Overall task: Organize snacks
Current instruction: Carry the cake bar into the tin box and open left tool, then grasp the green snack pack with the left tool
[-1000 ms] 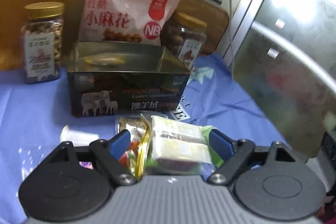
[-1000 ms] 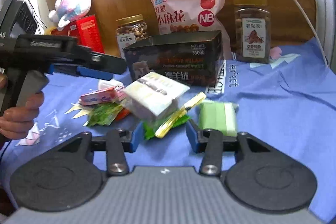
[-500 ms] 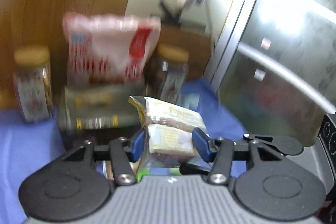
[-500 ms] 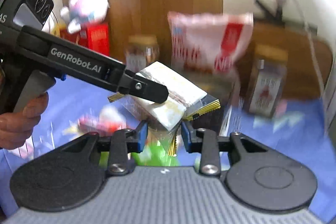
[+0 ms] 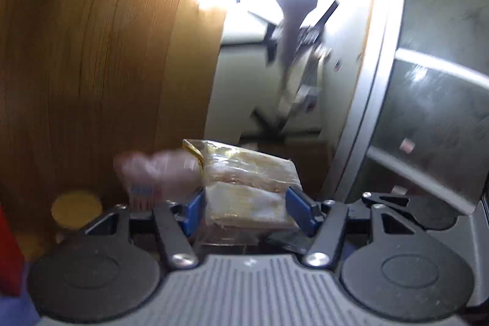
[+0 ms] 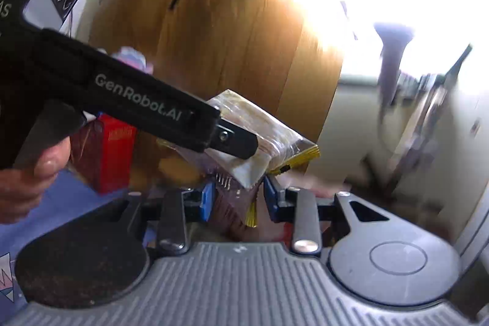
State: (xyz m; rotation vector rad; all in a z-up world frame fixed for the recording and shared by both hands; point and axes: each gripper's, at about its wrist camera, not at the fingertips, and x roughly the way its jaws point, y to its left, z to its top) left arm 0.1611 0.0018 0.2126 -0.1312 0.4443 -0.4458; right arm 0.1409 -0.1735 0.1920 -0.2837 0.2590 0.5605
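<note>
A clear-wrapped snack packet (image 5: 247, 185) with pale cake pieces and a gold seam hangs in the air, held from two sides. My left gripper (image 5: 248, 211) has its blue pads against the packet's sides; its jaws are opening slightly, with the packet still between them. In the right wrist view the same packet (image 6: 269, 127) tilts up to the left. The left gripper's black finger (image 6: 235, 144) lies across it. My right gripper (image 6: 239, 199) is shut on the packet's lower wrapper end. A hand (image 6: 27, 176) grips the left tool's handle.
A wooden board (image 6: 229, 51) stands behind, with a red box (image 6: 113, 152) and a plush toy (image 6: 131, 60) at its left. A blurred pink snack bag (image 5: 156, 173) and a jar's yellow lid (image 5: 76, 206) sit low. A metal door frame (image 5: 366, 112) rises on the right.
Both grippers closed on the packet lying on the blue cloth and lifted it together. The tin box and table have dropped out of view.
</note>
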